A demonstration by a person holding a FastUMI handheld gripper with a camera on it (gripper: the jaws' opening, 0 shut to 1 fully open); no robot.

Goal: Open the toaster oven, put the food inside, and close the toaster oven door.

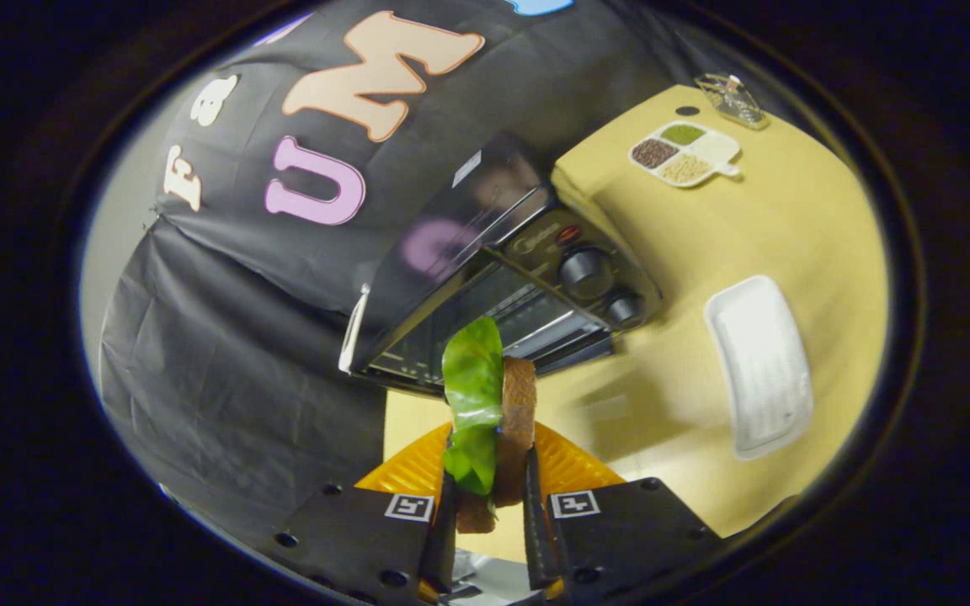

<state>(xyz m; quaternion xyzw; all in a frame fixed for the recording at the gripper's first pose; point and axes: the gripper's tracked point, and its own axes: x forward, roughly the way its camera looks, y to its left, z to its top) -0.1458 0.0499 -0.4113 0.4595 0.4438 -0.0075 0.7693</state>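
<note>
Gripper (pixel 489 505) clamps upright brown bread slice (pixel 519 421) with green lettuce (pixel 472 396).

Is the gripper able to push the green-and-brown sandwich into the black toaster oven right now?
Probably yes: the gripper is shut on the sandwich, the toaster oven sits just beyond, its door looks open, and nothing stands between.

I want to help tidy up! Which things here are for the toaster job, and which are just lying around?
For the job: toaster oven; sandwich with lettuce, clamped in the gripper; orange plate below it.

Just lying about: white tray; divided dish of grains; clear holder.
</note>
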